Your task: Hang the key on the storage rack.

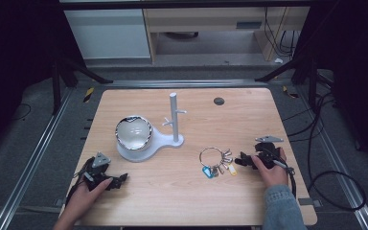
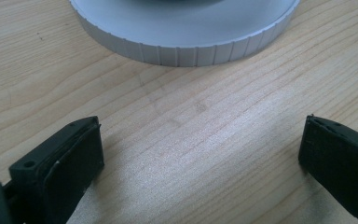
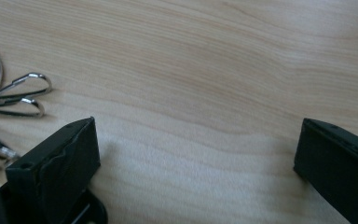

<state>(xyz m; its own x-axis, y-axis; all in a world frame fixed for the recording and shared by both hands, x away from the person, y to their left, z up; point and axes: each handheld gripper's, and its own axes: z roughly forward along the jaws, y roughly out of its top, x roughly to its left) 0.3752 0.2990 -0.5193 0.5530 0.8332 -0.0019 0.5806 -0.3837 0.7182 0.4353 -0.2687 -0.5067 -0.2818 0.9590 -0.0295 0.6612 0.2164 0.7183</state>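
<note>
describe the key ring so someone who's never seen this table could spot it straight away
On the wooden table, look right of the grey stand with its upright peg post. The key ring lies flat just left of the right gripper. It is a thin metal loop with clips and blue and yellow tags bunched along its near side, unlike the shiny bowl.

Pale matt wood-grain table (image 1: 182,191), shiny metal key ring (image 1: 212,155) with glossy plastic tags, mirror-bright bowl (image 1: 133,132), matt grey stand (image 1: 174,120), probably plastic, matt black gripper pads (image 3: 70,158)
</note>
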